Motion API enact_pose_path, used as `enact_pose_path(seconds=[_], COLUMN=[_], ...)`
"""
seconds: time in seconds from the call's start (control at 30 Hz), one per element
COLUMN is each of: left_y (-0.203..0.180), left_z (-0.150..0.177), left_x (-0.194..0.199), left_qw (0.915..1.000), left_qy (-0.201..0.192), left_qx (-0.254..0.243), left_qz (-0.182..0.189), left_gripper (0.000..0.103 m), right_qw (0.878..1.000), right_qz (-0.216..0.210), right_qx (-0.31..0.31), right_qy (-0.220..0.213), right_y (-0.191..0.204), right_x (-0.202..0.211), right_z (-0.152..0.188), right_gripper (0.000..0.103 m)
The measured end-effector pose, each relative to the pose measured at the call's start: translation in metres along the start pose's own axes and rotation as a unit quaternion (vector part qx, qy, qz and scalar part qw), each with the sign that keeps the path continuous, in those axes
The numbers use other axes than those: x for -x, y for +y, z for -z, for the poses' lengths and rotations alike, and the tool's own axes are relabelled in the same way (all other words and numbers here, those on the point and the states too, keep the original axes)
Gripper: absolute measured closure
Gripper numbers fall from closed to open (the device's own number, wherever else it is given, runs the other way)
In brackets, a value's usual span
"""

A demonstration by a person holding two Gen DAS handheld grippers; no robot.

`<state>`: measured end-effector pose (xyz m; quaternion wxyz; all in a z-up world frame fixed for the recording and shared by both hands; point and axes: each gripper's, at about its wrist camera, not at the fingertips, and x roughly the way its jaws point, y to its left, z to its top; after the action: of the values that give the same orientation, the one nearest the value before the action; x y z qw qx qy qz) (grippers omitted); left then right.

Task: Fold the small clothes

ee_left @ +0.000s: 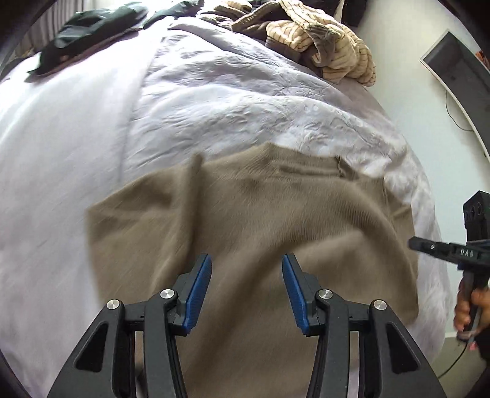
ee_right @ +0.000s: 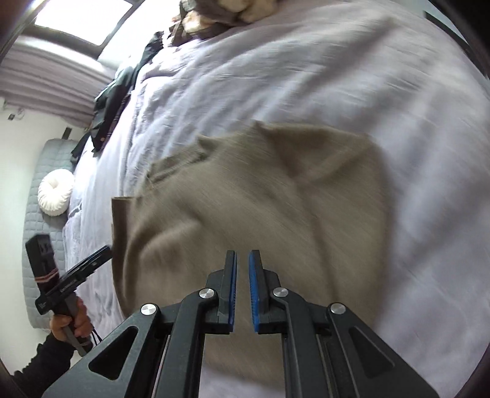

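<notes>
Both jaws pointed down at one garment. On the left gripper (ee_left: 246,266) the jaws stood wide apart, with nothing between the blue pads (ee_left: 200,294). On the right gripper (ee_right: 242,263) the jaws were drawn close, with only a narrow gap between them, and no cloth could be seen caught in that gap. Under both lay the tan sweater (ee_left: 254,214), spread out on the bed (ee_left: 61,153) near the camera, with some folds and a raised ridge on its left part. Its cloth was blurred in both views, so fine details could not be told. Around it the pale lilac bedcover (ee_right: 352,85) was wrinkled. In the left wrist view, the right gripper appeared at the right edge, beside the sweater. At the far end of the bed lay a heap of beige striped clothes (ee_left: 330,39), and at the far left some dark clothes (ee_left: 88,27). In the right wrist view a white round cushion (ee_right: 55,193) lay on a grey mat (ee_right: 33,232) beside the bed.
</notes>
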<state>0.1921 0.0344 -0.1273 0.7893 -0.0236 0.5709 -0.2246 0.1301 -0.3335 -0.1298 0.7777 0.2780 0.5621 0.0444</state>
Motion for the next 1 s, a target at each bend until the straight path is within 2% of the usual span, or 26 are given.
enact_pose_path(seconds=[0.13, 0.23, 0.27, 0.4, 0.47, 0.5, 0.57, 0.6, 0.63, 0.67, 0.77, 0.9, 1.0], left_y=[0.02, 0.043, 0.049, 0.068, 0.075, 0.082, 0.091, 0.094, 0.093, 0.092, 0.092, 0.082, 0.067], left_z=[-0.009, -0.01, -0.011, -0.017, -0.021, -0.021, -0.021, -0.02, -0.019, -0.017, -0.009, 0.007, 0.031], left_x=[-0.031, -0.043, -0.044, -0.042, -0.044, -0.045, -0.042, -0.037, -0.033, -0.029, -0.015, 0.008, 0.021], left_qw=[0.9992, 0.9989, 0.9989, 0.9985, 0.9959, 0.9961, 0.9954, 0.9948, 0.9934, 0.9913, 0.9884, 0.9883, 0.9894], left_qy=[0.007, -0.001, -0.003, -0.012, -0.014, -0.014, -0.013, -0.013, -0.016, -0.016, -0.017, -0.015, -0.012], left_qx=[0.012, 0.033, 0.038, 0.042, 0.038, 0.044, 0.064, 0.063, 0.055, 0.048, 0.04, 0.035, 0.025], left_qz=[-0.036, -0.033, -0.027, -0.033, -0.081, -0.075, -0.071, -0.078, -0.1, -0.122, -0.145, -0.148, -0.143], left_gripper=[0.053, 0.053, 0.053, 0.053, 0.053, 0.053, 0.053, 0.053, 0.053, 0.053, 0.053, 0.053, 0.053], right_qw=[1.0, 1.0, 1.0, 0.999, 0.998, 0.998, 0.998, 0.997, 0.995, 0.993, 0.993, 0.996, 0.998], right_qz=[-0.004, 0.013, 0.011, -0.009, -0.005, -0.004, 0.014, 0.029, 0.07, 0.088, 0.067, 0.06, 0.041], right_qx=[0.014, 0.018, 0.016, -0.025, -0.043, -0.047, -0.045, -0.041, -0.041, -0.047, -0.075, -0.028, 0.0], right_qy=[0.006, 0.008, 0.003, -0.029, -0.044, -0.045, -0.05, -0.054, -0.06, -0.062, -0.07, -0.061, -0.042], right_y=[0.014, 0.004, -0.002, -0.035, -0.049, -0.053, -0.055, -0.054, -0.054, -0.056, -0.06, -0.038, -0.015], right_x=[-0.034, -0.055, -0.058, -0.053, -0.046, -0.045, -0.04, -0.036, -0.03, -0.025, -0.004, 0.015, 0.02], right_z=[-0.022, -0.03, -0.032, -0.044, -0.051, -0.052, -0.055, -0.055, -0.055, -0.055, -0.044, -0.017, 0.018], right_gripper=[0.093, 0.094, 0.098, 0.098, 0.101, 0.101, 0.101, 0.098, 0.096, 0.096, 0.096, 0.096, 0.096])
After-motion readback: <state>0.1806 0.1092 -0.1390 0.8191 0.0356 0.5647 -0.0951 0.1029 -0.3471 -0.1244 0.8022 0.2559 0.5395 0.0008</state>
